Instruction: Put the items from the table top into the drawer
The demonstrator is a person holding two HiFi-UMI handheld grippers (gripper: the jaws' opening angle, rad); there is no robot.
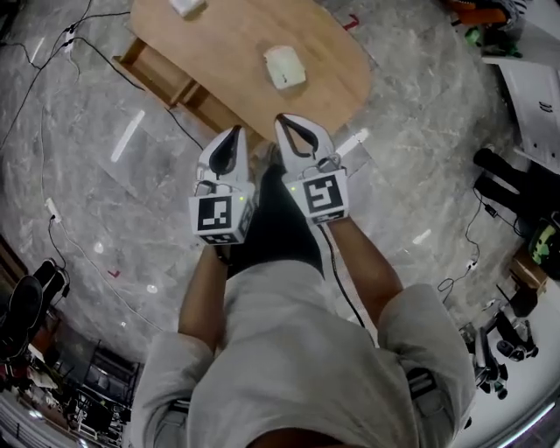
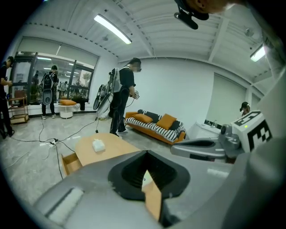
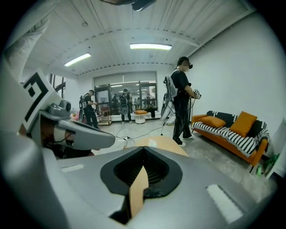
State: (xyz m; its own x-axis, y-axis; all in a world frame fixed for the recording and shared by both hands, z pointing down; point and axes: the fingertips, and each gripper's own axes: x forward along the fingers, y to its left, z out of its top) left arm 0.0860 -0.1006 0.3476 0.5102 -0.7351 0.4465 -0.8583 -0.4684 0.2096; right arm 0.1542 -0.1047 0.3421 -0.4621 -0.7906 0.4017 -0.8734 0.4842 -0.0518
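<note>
Grey marbled floor spread under you, crossed by black cables (image 1: pixel 131 74), with a low rounded wooden table (image 1: pixel 227 35) on the far side. Its wooden drawer (image 1: pixel 153 70) stood pulled out at the table's left end, open to take things. Two items waited on the top: a white squarish packet (image 1: pixel 284 67) towards the right, and a second white packet (image 1: pixel 186 6) at the far edge, closer to the drawer. Your left gripper (image 1: pixel 233 133) and right gripper (image 1: pixel 284 121) hung side by side near your body, both short of the table's near edge and well apart from either packet. Each had its jaws closed tip to tip with nothing between them — you held nothing.

The nearer packet looked light and a little soft, perhaps a wrapped tissue pack. I judge it would dent rather than break, and it could slide on the smooth wood if nudged. You would do best to open wide, come down over it and pinch across its narrower sides near the middle — that way it should not sag or twist on the way to the drawer.
</note>
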